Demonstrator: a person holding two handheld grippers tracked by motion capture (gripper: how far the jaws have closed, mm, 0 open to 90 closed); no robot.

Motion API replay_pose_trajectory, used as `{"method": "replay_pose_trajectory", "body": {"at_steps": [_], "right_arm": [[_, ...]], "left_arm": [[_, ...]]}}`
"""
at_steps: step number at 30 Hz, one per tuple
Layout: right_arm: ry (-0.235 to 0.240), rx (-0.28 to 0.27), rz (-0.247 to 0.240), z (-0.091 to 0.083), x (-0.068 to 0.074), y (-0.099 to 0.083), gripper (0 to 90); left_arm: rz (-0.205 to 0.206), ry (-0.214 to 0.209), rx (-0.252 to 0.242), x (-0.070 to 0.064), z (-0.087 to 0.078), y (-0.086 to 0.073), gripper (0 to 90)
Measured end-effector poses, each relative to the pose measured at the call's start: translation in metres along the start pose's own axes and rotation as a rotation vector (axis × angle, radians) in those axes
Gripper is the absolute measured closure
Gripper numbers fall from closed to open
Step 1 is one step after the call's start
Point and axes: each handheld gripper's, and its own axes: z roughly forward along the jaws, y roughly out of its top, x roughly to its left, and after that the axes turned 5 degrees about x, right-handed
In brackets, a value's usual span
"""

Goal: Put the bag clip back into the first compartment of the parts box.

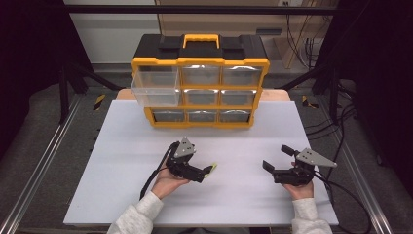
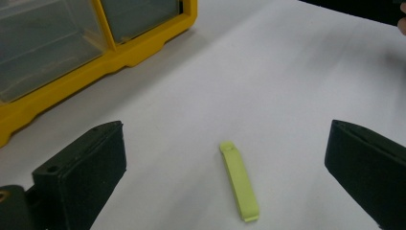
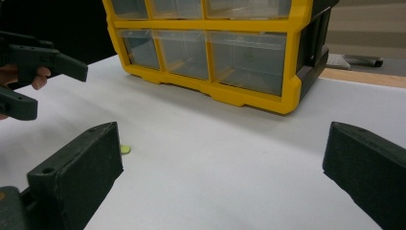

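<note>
left gripper [image 2: 225, 158] jaws spread wide around yellow-green strip [image 2: 239, 180], not touching; right gripper [image 3: 220, 163] released; no writing legible.

Bright, even light; soft shadows, slight blur.

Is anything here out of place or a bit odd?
One drawer, top left of the yellow organizer, sticks out while the others sit flush. A small yellow-green strip lies loose on the white table between the open left gripper's jaws.
</note>
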Motion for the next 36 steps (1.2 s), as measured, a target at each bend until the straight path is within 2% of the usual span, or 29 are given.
{"method": "replay_pose_trajectory", "body": {"at_steps": [11,21,22,29,32,36], "right_arm": [[0.001,0.005,0.006,0.000,0.000,0.000,0.4],[0.000,0.007,0.003,0.001,0.001,0.000,0.4],[0.001,0.007,0.003,0.001,0.001,0.000,0.4],[0.000,0.009,0.000,0.001,0.000,0.000,0.4],[0.003,0.011,0.007,0.001,0.001,0.000,0.4],[0.001,0.011,0.006,0.001,0.001,0.000,0.4]], "left_arm": [[-0.011,-0.007,0.050,-0.002,0.014,-0.004,0.8],[-0.027,0.004,0.131,-0.006,0.030,-0.009,3.0],[-0.030,0.008,0.147,-0.007,0.032,-0.010,4.1],[-0.045,0.003,0.172,-0.009,0.037,-0.012,13.1],[-0.052,0.007,0.180,-0.010,0.039,-0.013,21.1],[-0.056,0.007,0.194,-0.012,0.041,-0.013,27.0]]}}
